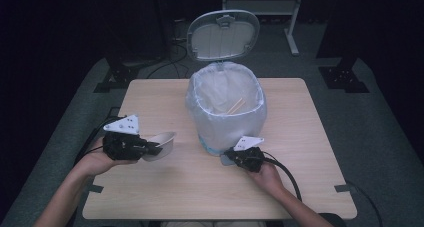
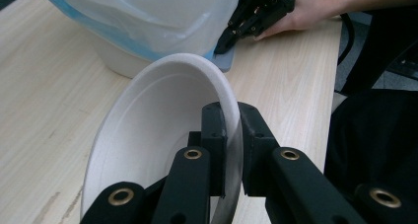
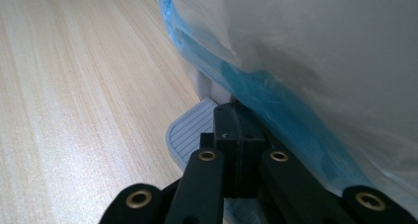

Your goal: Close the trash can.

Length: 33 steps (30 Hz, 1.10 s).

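Left gripper (image 1: 156,148) clamps the bowl (image 1: 162,143) rim, left of the bin (image 1: 225,107). Right gripper (image 1: 231,156), clenched empty, presses the pedal (image 3: 190,130); keep pressing, lid (image 1: 223,34) up, while tipping the bowl in.

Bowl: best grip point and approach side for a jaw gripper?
The rim. The bowl is thin-walled and wide, so only its edge fits between the jaws. Come from the near side, one jaw inside the wall and one outside, as the left gripper has it now, tilted toward the bin.
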Tool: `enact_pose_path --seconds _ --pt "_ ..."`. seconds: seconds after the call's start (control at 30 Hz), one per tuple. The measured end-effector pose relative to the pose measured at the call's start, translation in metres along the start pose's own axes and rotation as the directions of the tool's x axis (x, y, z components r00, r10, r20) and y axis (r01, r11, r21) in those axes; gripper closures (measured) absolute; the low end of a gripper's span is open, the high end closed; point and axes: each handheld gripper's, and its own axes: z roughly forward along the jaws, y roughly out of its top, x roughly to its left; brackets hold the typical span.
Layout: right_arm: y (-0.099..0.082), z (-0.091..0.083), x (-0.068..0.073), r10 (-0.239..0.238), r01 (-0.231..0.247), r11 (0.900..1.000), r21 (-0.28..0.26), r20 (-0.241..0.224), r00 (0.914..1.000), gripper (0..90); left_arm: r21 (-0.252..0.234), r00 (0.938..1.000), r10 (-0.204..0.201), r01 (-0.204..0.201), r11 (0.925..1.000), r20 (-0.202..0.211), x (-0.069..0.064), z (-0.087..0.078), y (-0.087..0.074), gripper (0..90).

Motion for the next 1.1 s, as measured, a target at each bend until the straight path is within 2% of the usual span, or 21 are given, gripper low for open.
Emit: enact_pose_path --seconds 0.67,1.1 --pt "0.0 0.0 0.0 0.003 -0.003 1.0 0.001 -0.003 1.0 89.9 -0.02 0.9994 0.034 -0.034 0.9992 -0.011 -0.003 -0.024 0.039 83.1" --pt "0.0 0.0 0.0 0.002 -0.002 1.0 0.001 -0.007 1.0 89.9 -0.023 0.997 0.072 -0.073 0.9971 -0.026 -0.005 -0.04 0.068 83.1"
